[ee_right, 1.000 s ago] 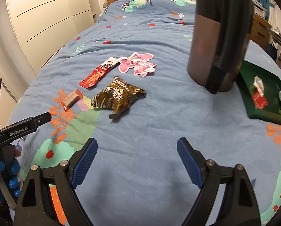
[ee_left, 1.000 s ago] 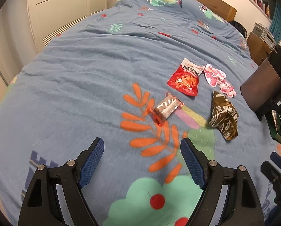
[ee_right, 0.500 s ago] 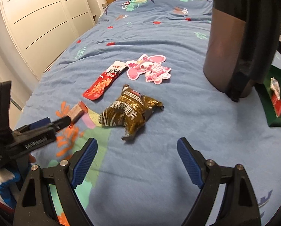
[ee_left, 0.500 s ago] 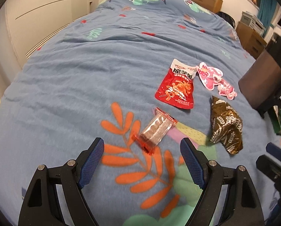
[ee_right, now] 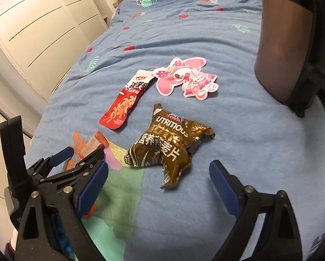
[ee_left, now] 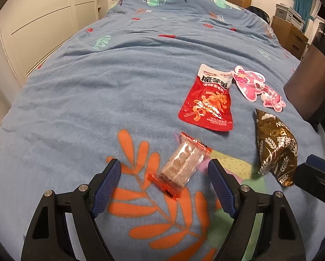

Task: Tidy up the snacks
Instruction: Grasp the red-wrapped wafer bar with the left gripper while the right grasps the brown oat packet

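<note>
Both grippers have closed in: left gripper (ee_left: pixel 164 187) open around clear wafer pack (ee_left: pixel 182 165), right gripper (ee_right: pixel 158 181) open near brown bag (ee_right: pixel 164 148); grasps imminent.

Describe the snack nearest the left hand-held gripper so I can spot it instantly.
On the blue bedspread, find the orange leaf print. The clear wafer packet lies on it, between the open left hand-held gripper fingers. It alone is see-through, with red sealed ends.

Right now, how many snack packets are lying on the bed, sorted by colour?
Red packet: 1
Pink packet: 1
Brown packet: 1
Clear packet with red ends: 1
Total: 4
</note>
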`<state>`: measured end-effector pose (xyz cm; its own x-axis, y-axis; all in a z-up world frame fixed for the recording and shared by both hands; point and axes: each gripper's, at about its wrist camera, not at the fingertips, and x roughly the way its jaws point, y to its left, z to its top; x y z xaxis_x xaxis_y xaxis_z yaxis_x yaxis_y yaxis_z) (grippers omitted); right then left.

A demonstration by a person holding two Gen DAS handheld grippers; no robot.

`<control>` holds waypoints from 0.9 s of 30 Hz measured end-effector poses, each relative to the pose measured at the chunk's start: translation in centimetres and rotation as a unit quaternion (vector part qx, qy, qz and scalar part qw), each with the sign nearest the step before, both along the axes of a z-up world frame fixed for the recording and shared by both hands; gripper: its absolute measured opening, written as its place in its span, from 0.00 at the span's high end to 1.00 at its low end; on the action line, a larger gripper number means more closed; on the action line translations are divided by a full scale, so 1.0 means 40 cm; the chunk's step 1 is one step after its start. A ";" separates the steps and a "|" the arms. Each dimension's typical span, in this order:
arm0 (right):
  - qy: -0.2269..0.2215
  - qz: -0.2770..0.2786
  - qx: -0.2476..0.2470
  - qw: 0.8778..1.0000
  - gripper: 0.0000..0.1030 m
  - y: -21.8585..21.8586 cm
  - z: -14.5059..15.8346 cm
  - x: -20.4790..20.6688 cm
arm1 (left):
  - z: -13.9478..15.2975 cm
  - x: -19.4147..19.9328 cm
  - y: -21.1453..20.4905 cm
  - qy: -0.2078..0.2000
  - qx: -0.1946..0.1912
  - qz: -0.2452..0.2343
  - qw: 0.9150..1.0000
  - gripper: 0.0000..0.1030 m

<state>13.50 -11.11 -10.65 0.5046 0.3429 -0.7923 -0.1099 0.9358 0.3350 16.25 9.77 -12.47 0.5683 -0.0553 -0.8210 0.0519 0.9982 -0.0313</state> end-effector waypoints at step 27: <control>0.026 -0.040 -0.025 0.999 0.00 0.022 -0.080 0.117 | -0.039 0.040 -0.034 -0.028 0.017 -0.035 0.999 0.55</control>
